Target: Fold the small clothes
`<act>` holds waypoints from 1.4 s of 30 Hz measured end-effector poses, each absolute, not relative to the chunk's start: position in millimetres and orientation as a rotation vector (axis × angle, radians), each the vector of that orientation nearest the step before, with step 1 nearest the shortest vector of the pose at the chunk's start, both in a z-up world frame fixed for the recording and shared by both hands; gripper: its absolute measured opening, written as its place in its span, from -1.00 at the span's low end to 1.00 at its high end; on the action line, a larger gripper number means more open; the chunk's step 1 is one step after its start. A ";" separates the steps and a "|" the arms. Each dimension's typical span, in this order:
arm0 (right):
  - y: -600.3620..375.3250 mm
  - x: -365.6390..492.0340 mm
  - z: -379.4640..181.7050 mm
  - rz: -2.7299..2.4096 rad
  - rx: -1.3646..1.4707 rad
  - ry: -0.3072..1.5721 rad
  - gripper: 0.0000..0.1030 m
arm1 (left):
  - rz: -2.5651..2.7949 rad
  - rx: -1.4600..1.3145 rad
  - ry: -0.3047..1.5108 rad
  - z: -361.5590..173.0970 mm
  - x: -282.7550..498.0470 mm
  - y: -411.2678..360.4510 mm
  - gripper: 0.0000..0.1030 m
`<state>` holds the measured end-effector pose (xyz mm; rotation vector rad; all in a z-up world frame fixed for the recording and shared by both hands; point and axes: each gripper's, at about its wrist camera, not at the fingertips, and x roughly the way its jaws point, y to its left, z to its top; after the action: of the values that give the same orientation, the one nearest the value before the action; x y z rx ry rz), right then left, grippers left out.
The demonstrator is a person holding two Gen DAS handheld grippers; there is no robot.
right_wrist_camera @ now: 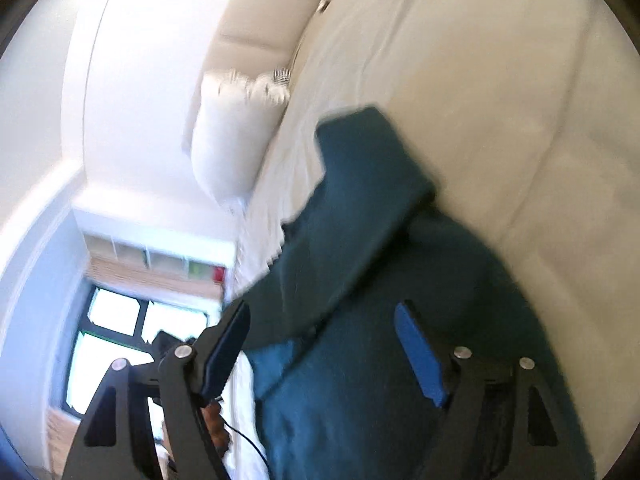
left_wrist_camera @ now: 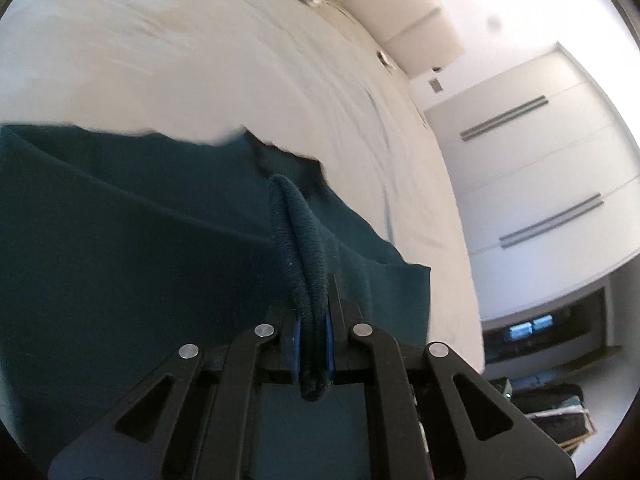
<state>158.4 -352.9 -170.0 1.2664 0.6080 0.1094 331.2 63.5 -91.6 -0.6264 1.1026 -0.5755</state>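
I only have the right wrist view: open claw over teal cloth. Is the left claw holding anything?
Observer: Yes. The left claw is shut on the ribbed hem of the teal garment, pinched between its blue pads.
Operator: Is the cloth bunched there?
Observer: The hem is doubled over itself, two layers in the pinch.
Operator: What lies beyond it on that side?
Observer: The white bed sheet, then a white wardrobe with long grey handles.

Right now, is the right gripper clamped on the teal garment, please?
No, the right gripper has its jaws wide apart above the teal garment, pressing on nothing.
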 end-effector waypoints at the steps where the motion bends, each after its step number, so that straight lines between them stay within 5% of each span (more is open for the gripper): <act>1: -355.9 156.3 -170.7 0.100 1.285 0.602 0.52 | -0.562 -0.637 1.098 -94.0 332.3 73.0 -0.86; 12: -374.9 138.1 -157.4 0.040 1.407 0.509 0.52 | -0.467 -0.671 1.144 -153.9 343.8 107.1 -0.86; 19: -348.5 189.2 -164.7 0.129 1.363 0.654 0.54 | -0.465 -0.657 1.157 -167.3 344.3 98.9 -0.86; 42: -358.7 203.6 -168.8 0.031 1.297 0.730 0.45 | -0.475 -0.689 1.133 -159.9 318.2 110.8 -0.84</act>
<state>203.6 -358.7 -168.8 1.2975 0.7297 0.0306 318.2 110.8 -159.9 -0.6887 1.1328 -0.4746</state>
